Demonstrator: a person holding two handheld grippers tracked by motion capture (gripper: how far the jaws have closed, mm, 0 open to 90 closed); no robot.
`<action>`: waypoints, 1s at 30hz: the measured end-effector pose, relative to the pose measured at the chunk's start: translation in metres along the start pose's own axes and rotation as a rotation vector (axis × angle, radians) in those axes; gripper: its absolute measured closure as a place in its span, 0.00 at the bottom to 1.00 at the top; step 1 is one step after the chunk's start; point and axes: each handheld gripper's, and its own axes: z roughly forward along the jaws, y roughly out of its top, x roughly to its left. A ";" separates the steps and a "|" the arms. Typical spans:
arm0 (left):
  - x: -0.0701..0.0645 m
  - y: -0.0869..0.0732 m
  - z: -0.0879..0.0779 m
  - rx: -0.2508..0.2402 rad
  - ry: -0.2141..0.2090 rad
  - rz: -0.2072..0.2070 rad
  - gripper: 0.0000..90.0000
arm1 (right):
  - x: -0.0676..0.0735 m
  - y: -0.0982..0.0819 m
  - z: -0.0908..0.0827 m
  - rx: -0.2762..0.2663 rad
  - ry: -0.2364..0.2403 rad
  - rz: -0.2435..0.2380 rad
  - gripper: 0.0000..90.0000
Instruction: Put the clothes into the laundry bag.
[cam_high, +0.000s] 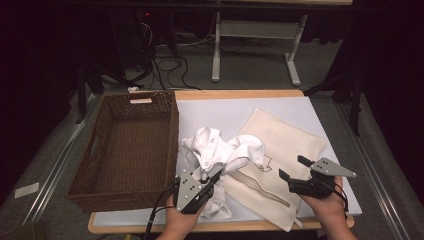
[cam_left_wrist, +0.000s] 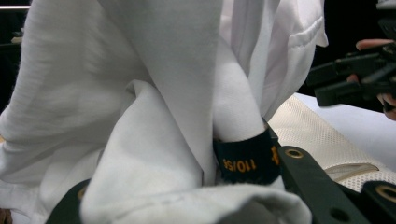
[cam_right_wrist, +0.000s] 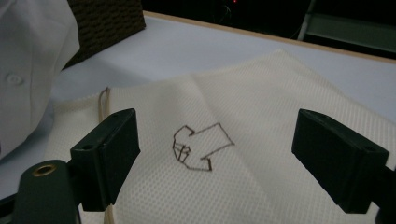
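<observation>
Two cloth pieces lie on the table (cam_high: 210, 107): a white garment (cam_high: 220, 152) and a cream mesh bag (cam_high: 280, 150) with a small brown drawing. We hold the garment with our left gripper (cam_high: 212, 181); its jaws are closed on a fold of the white cloth, near the black size label (cam_left_wrist: 247, 161), at the front of the table and just beside the basket (cam_high: 125, 150). Our right gripper (cam_high: 292, 169) hovers above the bag with the jaws wide apart and nothing between them. We judge that the work is at an early stage: the garment is still crumpled and partly on the bag, and the basket looks empty. Putting the garment into the bag or basket remains; we cannot tell which.
</observation>
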 end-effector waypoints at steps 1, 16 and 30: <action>0.000 0.000 -0.001 0.000 -0.002 -0.002 0.80 | 0.000 0.006 0.001 -0.005 -0.007 -0.008 0.18; 0.003 0.000 -0.006 -0.021 0.037 -0.020 0.80 | 0.046 -0.024 0.027 0.163 0.144 -0.047 0.16; 0.008 0.003 -0.011 -0.039 0.034 -0.029 0.80 | 0.045 -0.035 0.046 0.300 0.105 -0.060 0.33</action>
